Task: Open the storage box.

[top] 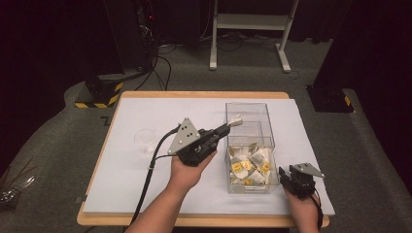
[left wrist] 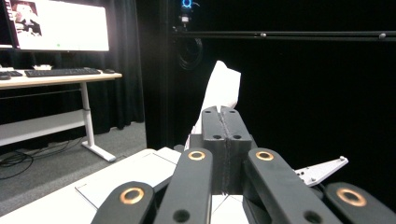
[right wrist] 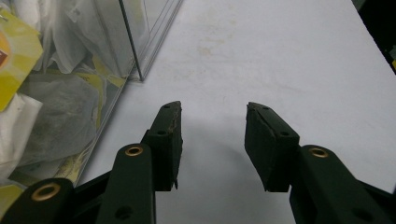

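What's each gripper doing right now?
Left gripper: shut on a tea bag, lifted above the clear box.
Right gripper: open, empty, beside the box.

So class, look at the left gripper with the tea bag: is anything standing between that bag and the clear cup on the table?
Nothing visible. The left gripper holds the tea bag above the clear box; the cup stands apart to the left, with bare white mat between.
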The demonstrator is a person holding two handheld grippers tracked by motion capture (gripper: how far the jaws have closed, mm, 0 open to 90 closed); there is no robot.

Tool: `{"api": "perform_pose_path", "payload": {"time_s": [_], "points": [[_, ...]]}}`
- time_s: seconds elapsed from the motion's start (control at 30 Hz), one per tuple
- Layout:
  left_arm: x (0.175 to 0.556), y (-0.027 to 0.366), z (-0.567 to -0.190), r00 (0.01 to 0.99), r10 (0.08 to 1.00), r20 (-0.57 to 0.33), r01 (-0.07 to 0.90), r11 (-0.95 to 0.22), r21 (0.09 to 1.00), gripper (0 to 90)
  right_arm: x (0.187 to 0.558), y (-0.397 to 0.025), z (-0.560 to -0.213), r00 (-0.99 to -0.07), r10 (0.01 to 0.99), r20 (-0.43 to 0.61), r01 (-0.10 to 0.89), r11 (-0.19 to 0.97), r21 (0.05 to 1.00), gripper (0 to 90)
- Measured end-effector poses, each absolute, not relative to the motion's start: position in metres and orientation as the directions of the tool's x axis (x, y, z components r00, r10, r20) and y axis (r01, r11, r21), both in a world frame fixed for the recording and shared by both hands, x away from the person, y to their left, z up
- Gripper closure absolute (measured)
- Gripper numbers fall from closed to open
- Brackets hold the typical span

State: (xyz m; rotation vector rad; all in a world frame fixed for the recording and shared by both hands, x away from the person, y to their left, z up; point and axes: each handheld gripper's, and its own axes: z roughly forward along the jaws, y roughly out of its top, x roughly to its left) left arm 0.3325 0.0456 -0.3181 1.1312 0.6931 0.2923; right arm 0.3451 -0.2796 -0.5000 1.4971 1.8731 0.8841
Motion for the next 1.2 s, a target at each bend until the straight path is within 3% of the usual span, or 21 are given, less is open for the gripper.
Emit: {"api": "perform_pose_path", "payload": {"time_s": [1.2], "points": [[0.331,0.065,-0.305,0.746,0.561,-0.359,0.084,0.456,0.886,90.0,0.345,-0.279,-0.5,-0.205,0.978,-0.037,0.597,0.154,0.787,56.5]]}}
